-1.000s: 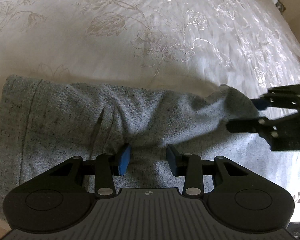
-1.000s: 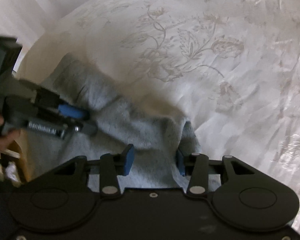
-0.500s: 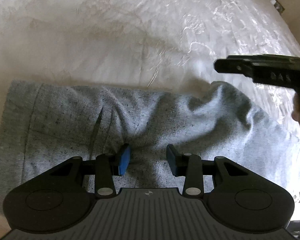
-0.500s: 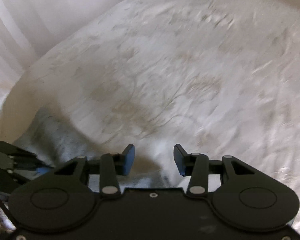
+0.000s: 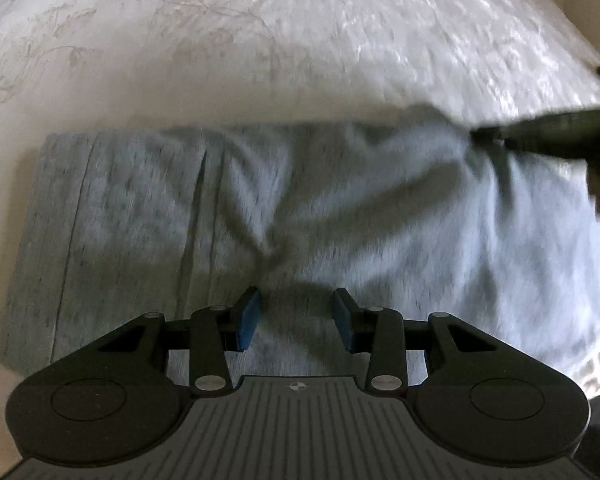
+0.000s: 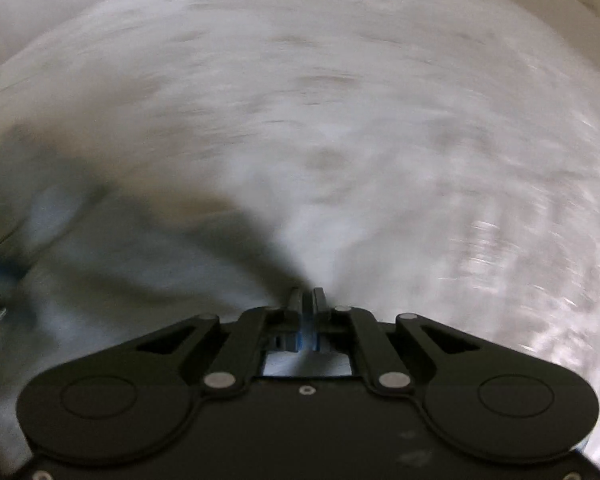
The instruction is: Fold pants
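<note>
The grey heathered knit pants (image 5: 260, 216) are lying in a folded band across the bed with its cream floral-embroidered bedspread (image 5: 300, 40), their long axis running side to side in the left wrist view, one squared, seamed end at the left and the bunched, wrinkled end rising toward the right. The left tool (image 5: 296, 314) is hanging steeply over the near long edge around the middle of that band, its blue pads standing moderately apart with cloth lying under the gap but nothing pinched between them. The right tool (image 6: 308, 300) is working at the bunched right end: its jaws have just been closing and are now standing together, and in its own view creases in the fabric are fanning out from the tips, so it is apparently gripping a pinch of the cloth, though heavy blur is hiding the contact itself. In the left wrist view that tool is showing only as a dark smear at the right edge, touching the raised end of the garment. The coming move is likely turning on this: the free length is stretching away leftward from the right tool's grip, so that end would be travelling along the long axis toward the left end, with the left tool nearer the middle, where a crease would be forming. No containers are showing in either view
</note>
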